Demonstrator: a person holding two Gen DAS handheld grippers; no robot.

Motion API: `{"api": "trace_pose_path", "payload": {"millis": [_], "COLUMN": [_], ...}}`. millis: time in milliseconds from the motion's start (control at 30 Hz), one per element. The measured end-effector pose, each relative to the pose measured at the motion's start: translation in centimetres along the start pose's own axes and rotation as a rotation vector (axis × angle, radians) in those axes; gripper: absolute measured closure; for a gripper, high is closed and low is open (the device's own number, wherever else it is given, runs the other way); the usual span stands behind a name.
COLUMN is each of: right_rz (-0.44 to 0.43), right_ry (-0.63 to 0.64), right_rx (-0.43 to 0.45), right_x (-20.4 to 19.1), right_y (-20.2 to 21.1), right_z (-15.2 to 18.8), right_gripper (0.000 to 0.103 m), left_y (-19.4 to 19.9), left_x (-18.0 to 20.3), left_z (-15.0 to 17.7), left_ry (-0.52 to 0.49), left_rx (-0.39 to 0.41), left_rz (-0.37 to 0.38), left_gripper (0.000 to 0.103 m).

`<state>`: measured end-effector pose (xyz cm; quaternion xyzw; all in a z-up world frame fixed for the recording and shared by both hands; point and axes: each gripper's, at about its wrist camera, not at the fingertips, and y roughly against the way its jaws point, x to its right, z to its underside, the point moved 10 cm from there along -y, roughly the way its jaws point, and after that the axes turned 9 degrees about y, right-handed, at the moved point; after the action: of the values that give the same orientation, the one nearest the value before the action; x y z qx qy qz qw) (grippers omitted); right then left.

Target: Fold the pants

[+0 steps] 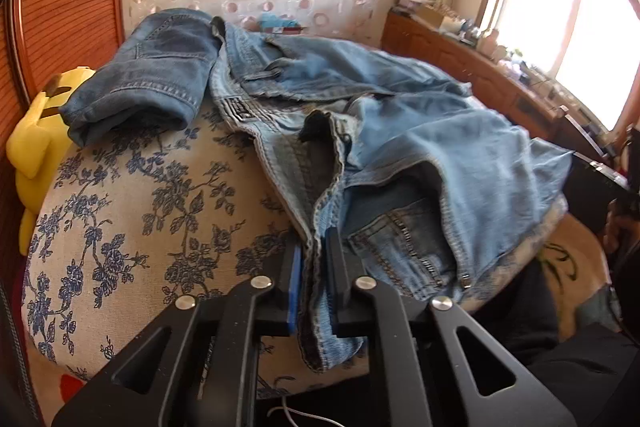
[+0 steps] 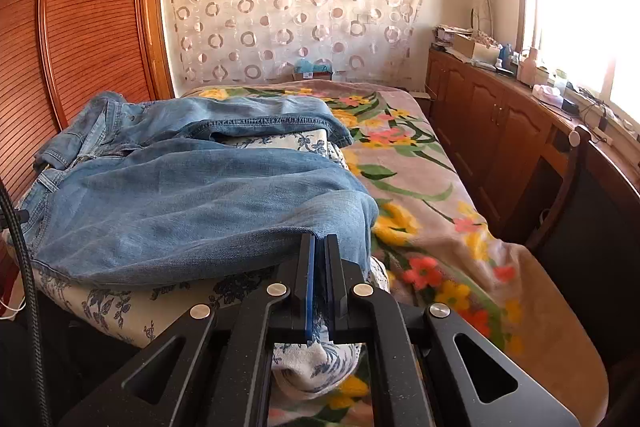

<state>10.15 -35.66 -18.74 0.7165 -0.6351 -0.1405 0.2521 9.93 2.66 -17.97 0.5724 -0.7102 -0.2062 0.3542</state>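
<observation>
Light blue jeans (image 1: 420, 131) lie rumpled across a blue-flowered cushion (image 1: 140, 227). My left gripper (image 1: 314, 242) is shut on the stitched waistband edge by the open fly, and the denim runs down between its pads. In the right wrist view the same jeans (image 2: 200, 195) stretch leftward over the cushion (image 2: 120, 303), with one leg lying further back. My right gripper (image 2: 320, 239) is shut on the near edge of the front leg, close to its right end.
A darker folded pair of jeans (image 1: 152, 67) rests on the cushion's far left, next to a yellow plush toy (image 1: 38, 135). A flowered blanket (image 2: 440, 227) covers the bed. Wooden cabinets (image 2: 500, 123) and a chair (image 2: 580, 207) line the right; a wardrobe (image 2: 88, 27) stands left.
</observation>
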Motion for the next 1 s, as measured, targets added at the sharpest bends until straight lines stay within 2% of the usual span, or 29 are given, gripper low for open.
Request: {"api": "trace_pose_path", "payload": {"millis": [233,400,800,900,1000], "right_rz": [0.016,-0.013,-0.054,-0.057,-0.052], "right_ry": [0.015,0.038,0.002,-0.024,-0.027], "right_rx": [0.039,0.053,-0.048,-0.065,-0.014], "right_x": [-0.2,-1.0,-0.4,-0.1,-0.1], "right_y": [3.3,5.3,1.2,0.9,2.1], "right_z": [-1.6,-1.6,2.5,2.2,0.6], "right_gripper": [0.099,0.099,0.099,0.099,0.099], "left_y": [3.2,5.5,2.8,2.9,3.5], "left_x": [1.0,0.6,-0.1,0.0,0.4], "left_z": [-1.8,-2.3,0.0,0.0,-0.7], "left_ry": [-0.018,-0.014,-0.036,-0.033,-0.025], "left_rx": [0.035,0.046,-0.020,-0.017,0.002], "left_rz": [0.036,0.045,-0.016,-0.011,0.005], "left_gripper": [0.095,0.095,0.095,0.095,0.095]}}
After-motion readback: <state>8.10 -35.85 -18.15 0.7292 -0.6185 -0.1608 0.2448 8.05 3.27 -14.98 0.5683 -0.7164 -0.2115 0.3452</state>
